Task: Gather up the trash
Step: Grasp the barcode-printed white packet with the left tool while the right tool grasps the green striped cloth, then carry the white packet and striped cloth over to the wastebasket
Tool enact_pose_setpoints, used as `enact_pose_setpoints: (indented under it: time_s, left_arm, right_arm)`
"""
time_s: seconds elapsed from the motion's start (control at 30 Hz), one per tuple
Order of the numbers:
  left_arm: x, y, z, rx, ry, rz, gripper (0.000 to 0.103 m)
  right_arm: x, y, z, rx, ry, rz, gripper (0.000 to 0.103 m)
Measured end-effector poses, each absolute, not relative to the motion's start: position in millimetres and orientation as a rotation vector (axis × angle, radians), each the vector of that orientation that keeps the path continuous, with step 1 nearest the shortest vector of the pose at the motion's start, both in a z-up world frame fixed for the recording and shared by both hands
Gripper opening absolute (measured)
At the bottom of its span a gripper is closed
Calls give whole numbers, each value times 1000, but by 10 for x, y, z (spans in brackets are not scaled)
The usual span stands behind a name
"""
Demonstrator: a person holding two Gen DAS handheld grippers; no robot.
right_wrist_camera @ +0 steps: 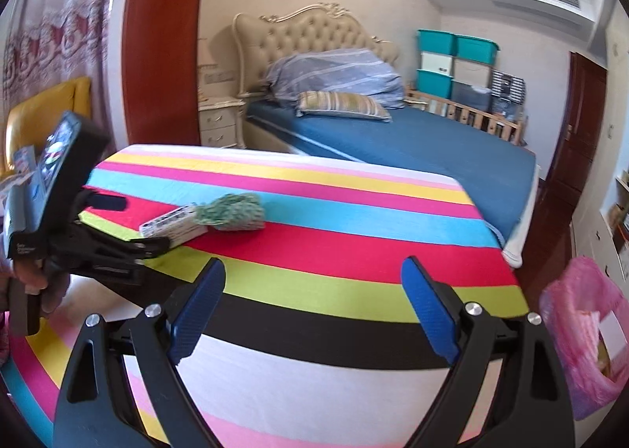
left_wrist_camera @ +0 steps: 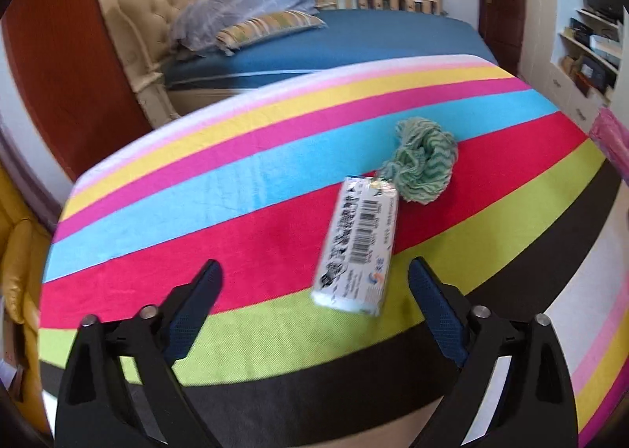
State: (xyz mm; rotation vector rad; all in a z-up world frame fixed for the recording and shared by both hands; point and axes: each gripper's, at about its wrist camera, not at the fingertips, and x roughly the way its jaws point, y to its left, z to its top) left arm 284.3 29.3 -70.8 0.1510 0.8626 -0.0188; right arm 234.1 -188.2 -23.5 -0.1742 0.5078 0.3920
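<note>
Left wrist view looks down over a counter covered with a cloth in bright stripes of pink, yellow, blue, red, green and black. The left gripper hangs above the near edge with its jaws spread apart and nothing between the pads. Just beyond its fingertips lies a white packet with a barcode and dark print, resting across the red and green stripes, one end pointing toward the gripper. A crumpled green rag sits at the packet's far end, touching it, on the red and blue stripes. A pink bag shows at the right edge of this view, off the counter.

Right wrist view shows the same counter from the side. The right gripper is released too, its blue pads wide apart over the near edge, holding nothing. The packet and rag lie well apart from it, toward the left of the counter. The left gripper reaches in from the left, held by a hand, its black fingers on either side of the packet's near end without clearly touching it. The pink bag lines a bin standing beside the counter's right corner, with some paper inside. Behind the counter stands a bed with a blue sheet.
</note>
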Motion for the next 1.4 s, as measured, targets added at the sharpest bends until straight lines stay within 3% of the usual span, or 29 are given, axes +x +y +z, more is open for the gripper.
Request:
enact_pose_setpoints:
  time_s: [0.13,0.2,0.6,1.03,1.07,1.13,1.2,1.3,1.4]
  left_arm:
    - [2854,330,-759,93,875,-119,38]
    - [2789,420,-752,64,864,-130,30]
    - [2400,882,-422,-21,600,125,30]
    - [2364,1189,-283,-105,544,213,30]
    - [2358,1202,-283,-115,545,213,30]
    - [2378,1196,-288,-127,550,209,30]
    - [2385,1188,-296,-133,559,200,30]
    - [2413,1177,-294,-134,563,182,30]
    - [2430,1169,-315,-141,572,161,30]
  right_arm:
    - [2433,-1672,-268,-177,533,405,88]
    - [2462,-1583,-303,-173,549,412,88]
    - [2875,-901,-460,-146,682,428,88]
    - [3521,-259,-608,-192,813,335,89]
    - [3523,-235,-607,-200,811,339,87]
    - [3496,-201,-608,-225,797,318,68]
    - [3460,-247,-575,-232,767,290,37]
    - [3431,-429,-574,-172,761,317,25]
    - [3355,-588,-578,-141,757,334,22]
